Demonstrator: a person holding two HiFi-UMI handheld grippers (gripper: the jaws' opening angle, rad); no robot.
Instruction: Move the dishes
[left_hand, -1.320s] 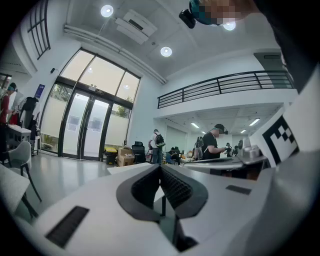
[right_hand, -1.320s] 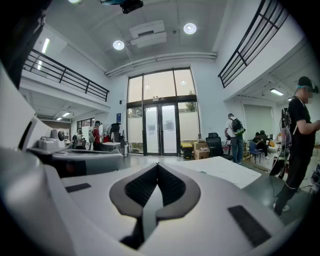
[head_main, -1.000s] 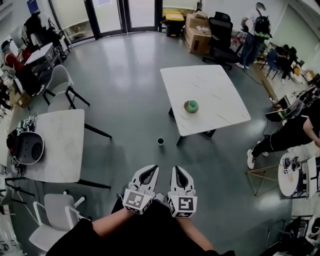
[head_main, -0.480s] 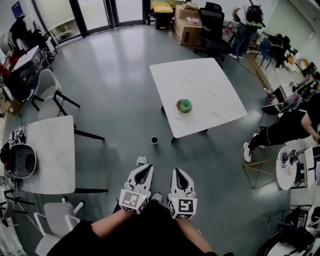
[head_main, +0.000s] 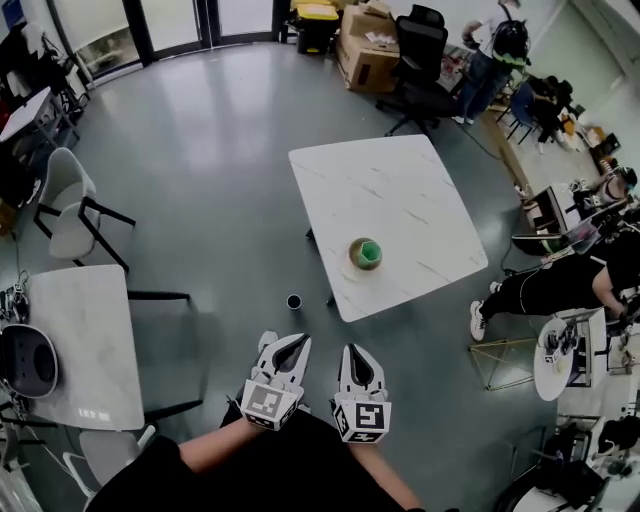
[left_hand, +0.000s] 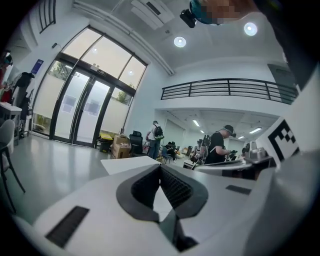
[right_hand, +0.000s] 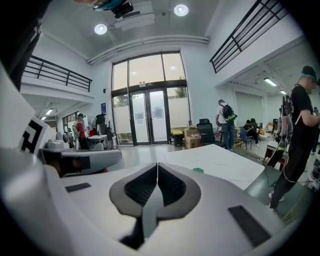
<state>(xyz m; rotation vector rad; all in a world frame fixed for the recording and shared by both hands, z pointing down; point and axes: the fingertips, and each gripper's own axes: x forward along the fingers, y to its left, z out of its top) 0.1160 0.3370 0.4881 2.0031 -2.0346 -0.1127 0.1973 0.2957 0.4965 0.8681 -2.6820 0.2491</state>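
Since neither gripper holds anything, the listing turns on one item: the bowl, round, green inside with a pale rim, the only dish in sight.

Location: on the white table, close to its near corner, at the 6 o'clock end of the top. It is well apart from both grippers, with bare floor between.

Left gripper: jaws pressed together, nothing between them. It is held low in front of the person, and the bowl lies at about 1 o'clock from it.

Right gripper: jaws likewise closed and empty. It sits just beside the left one, and the bowl lies almost dead ahead at 12 o'clock. In the right gripper view a green sliver of the bowl shows just past the jaw tips, on the table edge.

Nearer gripper: the right, by a small margin and on a straighter line.

Long axis: none, since the bowl is round and any approach angle should serve.

Other item: a small dark cup on the floor, at 12 o'clock from the left gripper and short of the table.

Judgement: the task is not yet begun. The person must walk forward, and the jaws must part before any grasp.
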